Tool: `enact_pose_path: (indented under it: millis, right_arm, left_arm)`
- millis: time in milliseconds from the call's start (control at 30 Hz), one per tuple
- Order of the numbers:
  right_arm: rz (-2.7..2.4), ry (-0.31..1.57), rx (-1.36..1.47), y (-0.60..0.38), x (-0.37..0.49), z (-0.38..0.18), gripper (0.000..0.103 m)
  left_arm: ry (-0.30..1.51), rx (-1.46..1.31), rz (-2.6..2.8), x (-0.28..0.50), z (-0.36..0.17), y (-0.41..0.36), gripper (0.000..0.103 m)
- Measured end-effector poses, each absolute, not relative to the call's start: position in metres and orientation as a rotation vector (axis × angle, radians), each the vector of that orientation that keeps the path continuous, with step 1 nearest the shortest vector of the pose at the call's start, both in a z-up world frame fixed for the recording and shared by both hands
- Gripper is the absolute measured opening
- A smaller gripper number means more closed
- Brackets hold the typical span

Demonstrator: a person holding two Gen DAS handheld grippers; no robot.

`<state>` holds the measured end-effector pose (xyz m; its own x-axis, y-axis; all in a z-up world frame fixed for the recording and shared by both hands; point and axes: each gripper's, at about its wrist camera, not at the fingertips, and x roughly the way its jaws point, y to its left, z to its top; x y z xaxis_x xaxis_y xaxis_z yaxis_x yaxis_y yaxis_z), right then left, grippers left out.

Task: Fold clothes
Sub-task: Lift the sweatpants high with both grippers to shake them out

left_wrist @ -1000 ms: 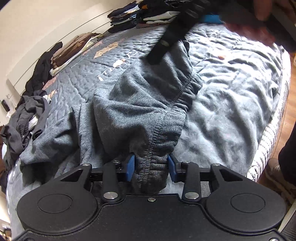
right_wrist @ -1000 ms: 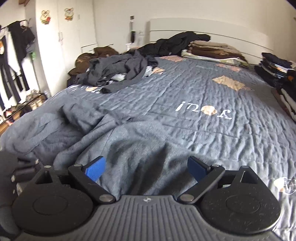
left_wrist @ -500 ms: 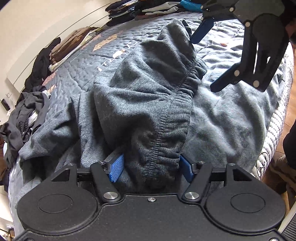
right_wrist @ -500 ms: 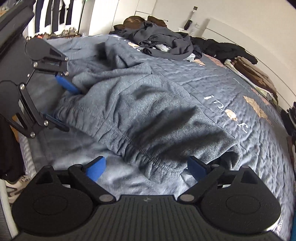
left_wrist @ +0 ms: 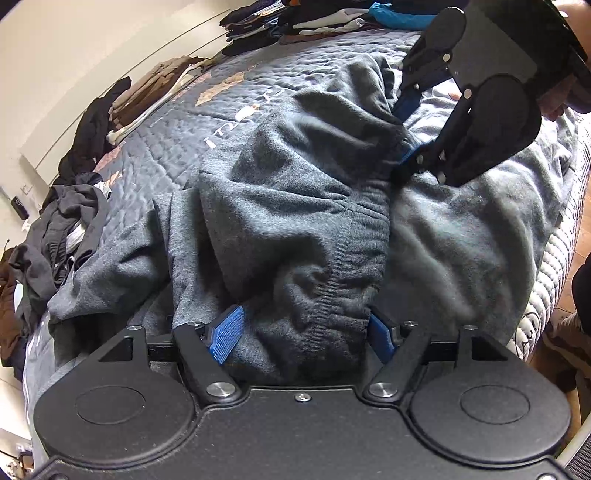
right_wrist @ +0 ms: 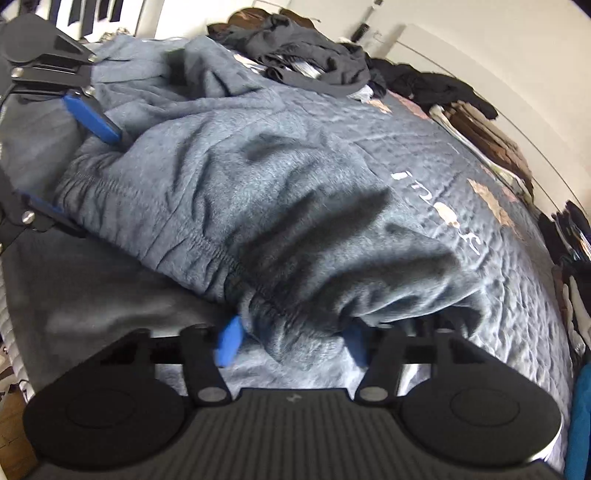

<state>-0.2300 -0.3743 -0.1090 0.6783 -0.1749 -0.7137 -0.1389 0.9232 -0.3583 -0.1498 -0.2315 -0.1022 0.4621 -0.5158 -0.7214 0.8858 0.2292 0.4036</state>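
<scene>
We are looking at grey sweatpants [left_wrist: 295, 206] lying bunched on a bed [left_wrist: 207, 122] with a quilted dark cover, waistband [left_wrist: 354, 258] running between our two tools. The left gripper [left_wrist: 303, 332] is sitting at one end of the waistband, its jaws opening, bunched cloth still filling the gap between the blue pads [left_wrist: 225, 334]; the right-side pad is half buried, so we cannot tell if it is still pressing. The right gripper [right_wrist: 291, 341] is working at the other end, its jaws closing around a fold of the waistband; this view is blurring at the pads, and one pad is mostly hiding under cloth, so contact is hard to confirm. The legs of the sweatpants are trailing off behind the bulk and we are not seeing where they end. A loose heap of dark clothes [right_wrist: 306, 55] is lying farther up the bed, folded stacks [left_wrist: 155, 92] lining the headboard side. More stacks [left_wrist: 295, 22] are getting cut off at the frame edge.
</scene>
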Motion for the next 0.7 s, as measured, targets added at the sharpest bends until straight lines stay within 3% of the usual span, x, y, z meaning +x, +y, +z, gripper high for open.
enact_pose_path:
  millis: [67, 267, 333, 367, 700]
  right_arm:
    - [-0.039, 0.836, -0.391, -0.376, -0.23, -0.106, 0.031]
    - [-0.068, 0.812, -0.261, -0.386, -0.236, -0.092, 0.027]
    - [-0.07, 0.809, -0.207, -0.39, -0.238, -0.086, 0.027]
    - [-0.071, 0.806, -0.181, -0.391, -0.239, -0.083, 0.027]
    - [-0.051, 0.726, -0.004, -0.409, -0.25, -0.052, 0.026]
  left_arm:
    - [0.491, 0.896, -1.015, -0.15, -0.102, -0.231, 0.073]
    - [0.491, 0.875, -0.997, -0.15, -0.098, -0.231, 0.071]
    - [0.507, 0.842, -1.023, -0.148, -0.095, -0.229, 0.036]
    - [0.519, 0.822, -1.026, -0.146, -0.094, -0.228, 0.031]
    - [0.556, 0.688, -1.01, -0.138, -0.08, -0.229, 0.022]
